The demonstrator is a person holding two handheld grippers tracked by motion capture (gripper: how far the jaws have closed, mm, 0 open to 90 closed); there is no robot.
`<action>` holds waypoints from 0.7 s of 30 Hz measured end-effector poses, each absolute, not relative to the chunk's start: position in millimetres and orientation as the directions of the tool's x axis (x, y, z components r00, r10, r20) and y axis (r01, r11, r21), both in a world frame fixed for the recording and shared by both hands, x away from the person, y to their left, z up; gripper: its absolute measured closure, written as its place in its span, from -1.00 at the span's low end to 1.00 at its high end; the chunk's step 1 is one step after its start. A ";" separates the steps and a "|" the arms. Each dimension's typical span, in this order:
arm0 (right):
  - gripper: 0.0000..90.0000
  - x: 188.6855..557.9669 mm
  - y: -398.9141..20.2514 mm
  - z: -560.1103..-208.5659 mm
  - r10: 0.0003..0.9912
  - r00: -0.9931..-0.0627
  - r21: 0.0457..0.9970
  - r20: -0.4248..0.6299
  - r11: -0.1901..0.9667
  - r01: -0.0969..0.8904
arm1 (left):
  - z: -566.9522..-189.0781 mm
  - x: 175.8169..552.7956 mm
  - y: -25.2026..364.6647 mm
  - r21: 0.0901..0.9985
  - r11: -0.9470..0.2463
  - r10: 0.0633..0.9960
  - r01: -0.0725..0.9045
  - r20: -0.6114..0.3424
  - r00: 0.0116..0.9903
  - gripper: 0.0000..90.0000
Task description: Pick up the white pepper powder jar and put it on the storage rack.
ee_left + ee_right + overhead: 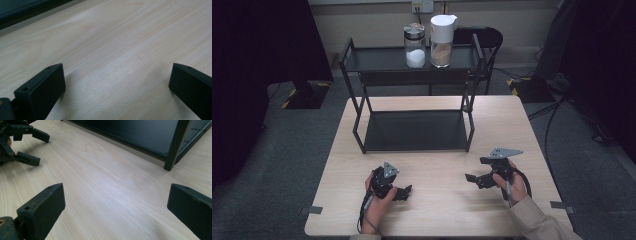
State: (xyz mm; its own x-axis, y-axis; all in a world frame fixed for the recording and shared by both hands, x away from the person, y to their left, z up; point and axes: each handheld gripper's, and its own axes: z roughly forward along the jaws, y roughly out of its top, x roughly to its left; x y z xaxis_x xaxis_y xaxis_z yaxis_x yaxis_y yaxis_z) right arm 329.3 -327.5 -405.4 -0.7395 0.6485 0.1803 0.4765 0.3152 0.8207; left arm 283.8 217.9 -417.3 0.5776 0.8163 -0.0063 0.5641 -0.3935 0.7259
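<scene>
Left gripper (406, 192) held low over the near part of the table (432, 210), left of centre, jaws pointing right toward the middle; jaws spread wide, nothing between them, bare wood below in the left gripper view (117, 82). Right gripper (473, 179) held near the right of the table, jaws pointing left and likewise wide apart, holding nothing; bare wood between them in the right gripper view (115, 212). Both grippers well apart from each other, open tabletop between (left gripper also seen at the upper left of the right gripper view (30, 147), jaws parted). Beyond the grippers, at the far half of the table: black two-tier rack (414, 131), lower shelf empty, front posts standing on the wood. Near right post (176, 145) of the rack just ahead of the right gripper in its own view. On the top shelf, toward its right: jar (415, 46) with white contents and a dark lid, upright; just beside it on the right, a taller canister (442, 41) with a white lid and tan contents, upright. Whether the two containers touch: cannot tell. Rack frame and upper shelf edge between the grippers and both containers. Dark chair (484, 37) behind the rack; cables (557, 110) on the floor to the right; tape tabs (311, 210) at the table's side edges.
</scene>
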 end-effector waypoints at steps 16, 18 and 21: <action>-0.98 314.3 -348.2 -419.8 0.698 -0.701 0.788 0.145 0.348 0.509 | -417.2 283.9 217.9 0.726 -0.394 0.816 0.564 -0.006 0.578 -1.00; -0.98 312.3 -351.0 -420.2 0.704 -0.696 0.786 0.140 0.349 0.511 | -417.2 283.9 217.9 0.726 -0.394 0.816 0.564 -0.006 0.578 -1.00; -0.98 309.6 -354.3 -419.8 0.712 -0.691 0.782 0.124 0.358 0.510 | -417.2 283.9 217.9 0.726 -0.394 0.816 0.564 -0.006 0.578 -1.00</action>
State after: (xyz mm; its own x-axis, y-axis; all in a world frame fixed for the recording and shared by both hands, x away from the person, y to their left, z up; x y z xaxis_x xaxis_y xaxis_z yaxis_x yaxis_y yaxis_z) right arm 309.6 -354.3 -419.8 -0.6906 0.7125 0.1243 0.5099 0.3577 0.7824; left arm 283.9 217.9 -417.2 0.5776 0.8163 -0.0061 0.5642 -0.3939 0.7256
